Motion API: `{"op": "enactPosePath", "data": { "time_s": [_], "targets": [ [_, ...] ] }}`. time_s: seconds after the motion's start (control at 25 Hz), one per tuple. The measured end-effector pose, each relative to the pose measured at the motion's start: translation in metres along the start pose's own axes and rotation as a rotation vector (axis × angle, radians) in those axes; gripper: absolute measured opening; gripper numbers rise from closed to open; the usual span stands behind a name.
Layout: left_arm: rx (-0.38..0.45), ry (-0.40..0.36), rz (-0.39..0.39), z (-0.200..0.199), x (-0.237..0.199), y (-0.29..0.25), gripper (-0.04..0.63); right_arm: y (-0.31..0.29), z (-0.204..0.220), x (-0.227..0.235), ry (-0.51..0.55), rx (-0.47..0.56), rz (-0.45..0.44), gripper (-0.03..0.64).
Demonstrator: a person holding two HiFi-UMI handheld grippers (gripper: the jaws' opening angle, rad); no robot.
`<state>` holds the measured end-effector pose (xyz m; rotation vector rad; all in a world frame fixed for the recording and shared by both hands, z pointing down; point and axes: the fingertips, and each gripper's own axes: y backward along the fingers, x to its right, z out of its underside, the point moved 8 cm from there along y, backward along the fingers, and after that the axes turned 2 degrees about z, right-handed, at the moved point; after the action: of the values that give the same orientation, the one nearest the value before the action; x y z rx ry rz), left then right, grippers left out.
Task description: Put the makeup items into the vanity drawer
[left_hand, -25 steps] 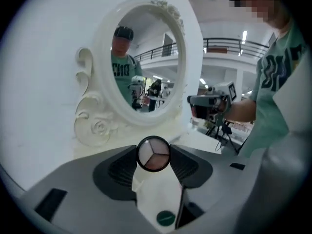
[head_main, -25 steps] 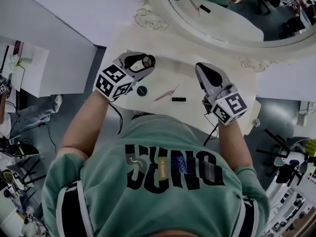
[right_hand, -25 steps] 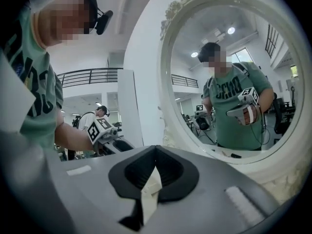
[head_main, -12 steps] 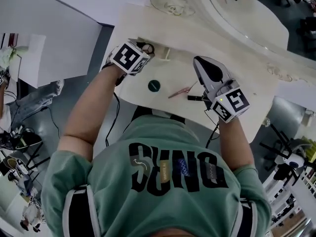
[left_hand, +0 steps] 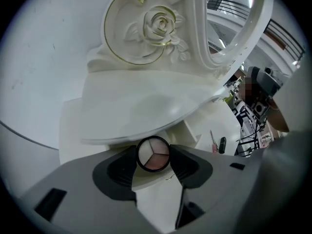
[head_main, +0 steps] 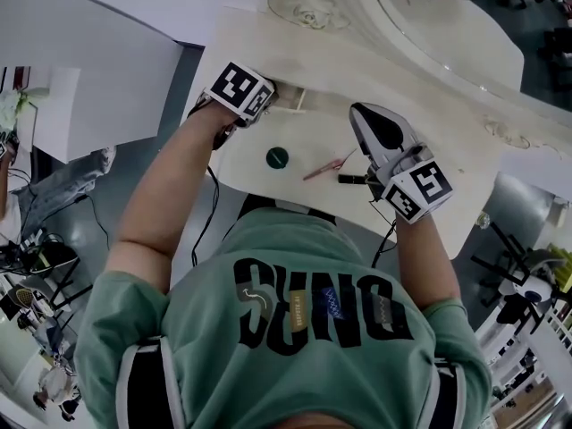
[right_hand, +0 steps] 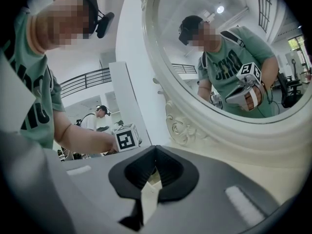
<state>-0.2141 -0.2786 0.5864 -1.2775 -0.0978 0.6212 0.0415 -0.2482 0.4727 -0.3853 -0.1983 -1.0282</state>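
A round three-shade eyeshadow compact (left_hand: 153, 154) sits between the pads of my left gripper (left_hand: 154, 156), which is shut on it. In the head view the left gripper (head_main: 264, 96) is at the small open vanity drawer (head_main: 292, 99), and its marker cube hides the jaws. On the vanity top (head_main: 438, 164) lie a dark green round pot (head_main: 277, 157), a pink slim tool (head_main: 323, 166) and a black tube (head_main: 349, 179). My right gripper (head_main: 375, 130) hovers just right of them. Its jaws (right_hand: 155, 149) are closed together with nothing in them.
An ornate white mirror frame (head_main: 308, 3) with carved roses stands along the back of the vanity. The drawer's white box (left_hand: 192, 130) shows under the curved tabletop edge. Office chairs and people stand on the floor around.
My left gripper has carried the compact from above the tabletop to the drawer at the vanity's left end. The right gripper has hardly moved.
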Motion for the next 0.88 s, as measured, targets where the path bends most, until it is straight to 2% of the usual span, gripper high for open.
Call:
{"op": "enactPosePath", "data": {
  "time_s": [0.16, 0.88],
  "targets": [
    [0.008, -0.005, -0.024, -0.0040, -0.0006, -0.0022, 0.219, 0.0021, -0.0007, 0.0020, -0.001, 0.002, 0.000, 0.011],
    [0.051, 0.008, -0.004, -0.0034, 0.0010, 0.0040, 0.222, 0.0099, -0.0075, -0.0027, 0.004, 0.010, 0.007, 0.011]
  ]
}}
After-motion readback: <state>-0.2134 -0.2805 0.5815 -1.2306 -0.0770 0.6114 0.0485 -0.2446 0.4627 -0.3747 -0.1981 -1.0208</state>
